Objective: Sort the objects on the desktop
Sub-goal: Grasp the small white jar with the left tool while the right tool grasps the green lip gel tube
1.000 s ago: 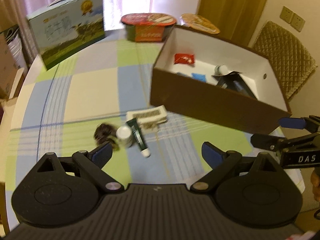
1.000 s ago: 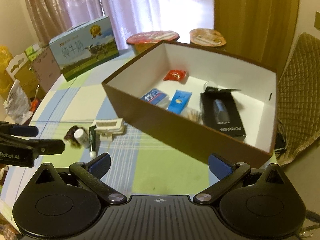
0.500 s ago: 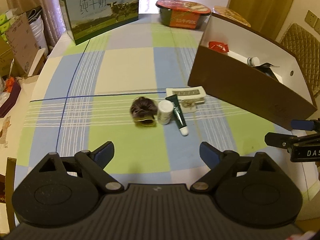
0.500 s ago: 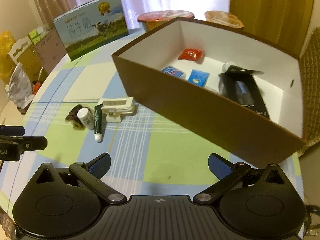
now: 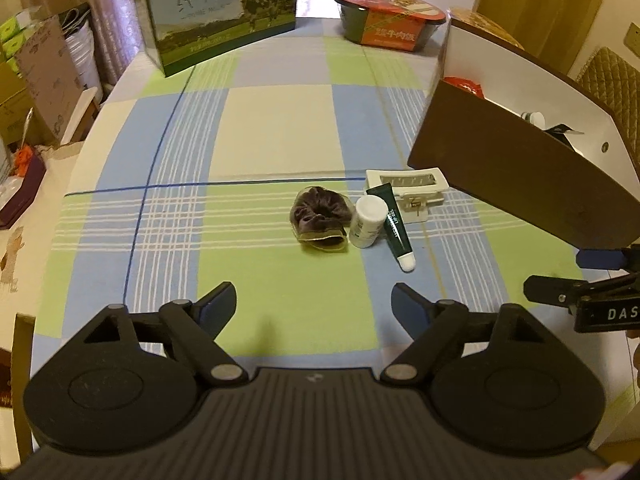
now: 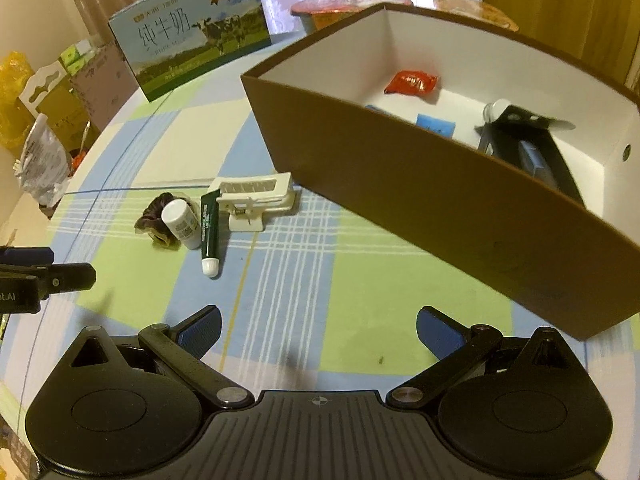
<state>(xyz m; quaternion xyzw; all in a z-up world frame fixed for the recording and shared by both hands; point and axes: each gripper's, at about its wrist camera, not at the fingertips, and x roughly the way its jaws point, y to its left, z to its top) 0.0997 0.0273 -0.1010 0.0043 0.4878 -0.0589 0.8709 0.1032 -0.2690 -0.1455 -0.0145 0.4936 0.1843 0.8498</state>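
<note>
Both tools gape empty: left tool (image 5: 313, 300) should descend squarely over the white bottle (image 5: 367, 221) at 12 o'clock, sparing the scrunchie (image 5: 319, 216); right tool (image 6: 318, 326) waits.

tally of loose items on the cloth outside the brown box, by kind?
Scrunchie: 1
White bottle: 1
Green tube: 1
White clip: 1
Total: 4 loose, all clustered just left of the box. Both grippers, left and right, are open and empty.

Brown box (image 6: 420, 184) with white inside, dark green tube (image 5: 394, 226), blue-green checked tablecloth (image 5: 280, 120).
</note>
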